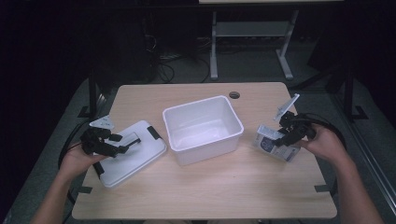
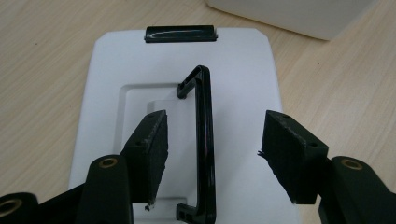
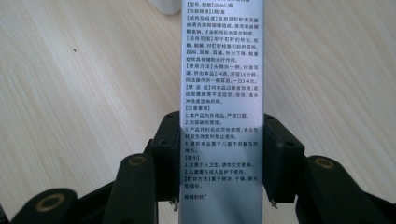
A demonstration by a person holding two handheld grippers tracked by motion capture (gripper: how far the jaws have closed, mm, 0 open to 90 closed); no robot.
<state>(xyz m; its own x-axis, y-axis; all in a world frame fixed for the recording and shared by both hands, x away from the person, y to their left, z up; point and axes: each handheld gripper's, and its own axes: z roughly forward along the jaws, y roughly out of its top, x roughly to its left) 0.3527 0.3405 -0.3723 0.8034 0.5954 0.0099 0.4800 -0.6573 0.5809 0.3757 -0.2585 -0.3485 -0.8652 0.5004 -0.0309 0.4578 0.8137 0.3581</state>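
A white bin lid (image 1: 140, 156) with black latches lies flat at the table's left. My left gripper (image 1: 130, 143) hovers over it. In the left gripper view the open left gripper (image 2: 215, 123) straddles the lid's raised black handle (image 2: 204, 140), and neither pad touches it. At the right, my right gripper (image 1: 284, 135) is shut on a silver carton (image 1: 268, 143) just above the table. The right gripper view shows the right gripper (image 3: 222, 135) clamping the narrow printed side of the carton (image 3: 222, 60).
An open white bin (image 1: 203, 128) stands in the middle of the wooden table (image 1: 210, 191), between the two hands. Its wall (image 2: 299, 14) lies just beyond the lid. A cable hole (image 1: 234, 94) sits near the far edge. A metal desk frame (image 1: 214, 46) stands behind.
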